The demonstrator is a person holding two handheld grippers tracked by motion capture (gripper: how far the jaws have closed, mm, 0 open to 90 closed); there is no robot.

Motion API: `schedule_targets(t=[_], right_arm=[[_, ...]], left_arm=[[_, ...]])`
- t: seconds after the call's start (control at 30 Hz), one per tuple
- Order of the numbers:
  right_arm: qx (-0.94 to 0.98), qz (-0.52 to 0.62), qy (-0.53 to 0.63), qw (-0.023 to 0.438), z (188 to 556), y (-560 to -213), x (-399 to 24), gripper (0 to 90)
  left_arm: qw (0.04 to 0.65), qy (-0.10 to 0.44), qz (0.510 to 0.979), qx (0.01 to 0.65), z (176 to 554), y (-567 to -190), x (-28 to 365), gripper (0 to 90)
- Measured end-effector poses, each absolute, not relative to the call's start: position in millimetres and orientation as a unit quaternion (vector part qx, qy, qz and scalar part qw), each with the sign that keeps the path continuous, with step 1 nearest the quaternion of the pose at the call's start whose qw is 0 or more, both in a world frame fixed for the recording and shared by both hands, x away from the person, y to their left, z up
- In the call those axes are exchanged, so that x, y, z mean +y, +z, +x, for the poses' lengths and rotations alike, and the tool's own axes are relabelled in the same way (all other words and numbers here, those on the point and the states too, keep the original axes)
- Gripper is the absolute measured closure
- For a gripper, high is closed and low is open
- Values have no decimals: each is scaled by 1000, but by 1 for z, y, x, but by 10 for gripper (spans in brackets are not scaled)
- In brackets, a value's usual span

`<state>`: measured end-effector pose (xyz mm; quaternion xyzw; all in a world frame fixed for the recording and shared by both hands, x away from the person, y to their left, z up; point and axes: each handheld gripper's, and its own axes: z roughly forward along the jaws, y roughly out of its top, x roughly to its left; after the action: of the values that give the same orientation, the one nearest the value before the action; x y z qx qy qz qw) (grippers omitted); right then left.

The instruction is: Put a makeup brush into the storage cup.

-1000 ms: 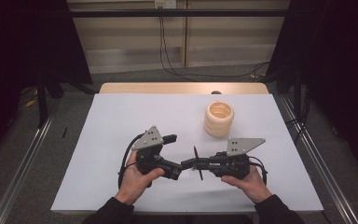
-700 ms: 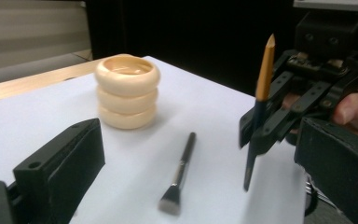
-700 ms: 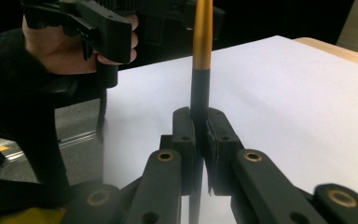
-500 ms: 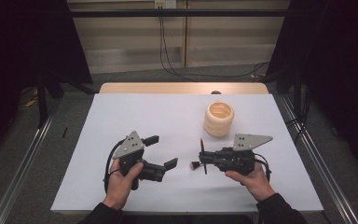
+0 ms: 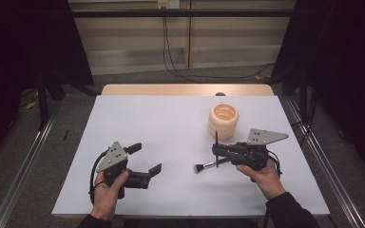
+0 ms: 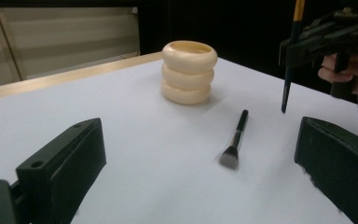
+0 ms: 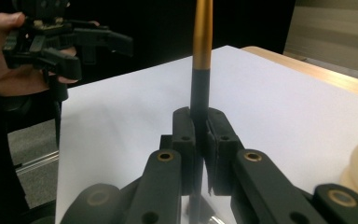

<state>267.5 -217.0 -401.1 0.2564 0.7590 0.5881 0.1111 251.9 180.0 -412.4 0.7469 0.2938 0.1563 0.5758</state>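
A cream ribbed holder (image 5: 223, 120) stands on the white table (image 5: 171, 123) at the back right. My right gripper (image 5: 218, 151) is in front of it, shut on a slim black brush handle (image 5: 216, 139) that stands upright. In the right gripper view the jaws clamp this handle (image 7: 200, 93) below its gold section, at the gripper's tip (image 7: 200, 140). A short flat-headed brush (image 5: 208, 165) lies on the table just under that gripper, head toward the left. My left gripper (image 5: 145, 158) is at the front left, open, nothing between its jaws. The flat brush (image 6: 234, 141) and holder (image 6: 189, 72) lie beyond it.
The table's wooden back edge (image 5: 185, 89) runs behind the white sheet. Metal rails (image 5: 323, 161) flank the table on both sides. Cables (image 5: 171, 52) hang at the back. The person's other hand and the left gripper (image 7: 51, 44) appear far off in the right gripper view.
My left gripper has pulled away leftward from the right one and stands open. The right gripper has shifted a little right, still holding the upright handle. The flat brush lies on the table.
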Motion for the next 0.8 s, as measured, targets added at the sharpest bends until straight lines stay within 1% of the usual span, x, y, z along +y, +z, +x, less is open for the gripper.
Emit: schedule_targets(t=[0.3,0.53,0.63,0.77,0.8], right_arm=[[751,271,587,134,279,-392,-226,835],[748,287,580,150,291,-386,-232,835],[746,292,578,157,297,-384,-234,835],[743,299,575,165,305,-380,-237,835],[742,301,574,170,307,-379,-238,835]], left_arm=[[565,177,742,315,245,-420,206,15],[557,189,741,325,237,-427,219,15],[557,194,732,340,233,-431,223,14],[558,196,731,342,229,-434,229,14],[561,204,726,341,228,-434,229,13]])
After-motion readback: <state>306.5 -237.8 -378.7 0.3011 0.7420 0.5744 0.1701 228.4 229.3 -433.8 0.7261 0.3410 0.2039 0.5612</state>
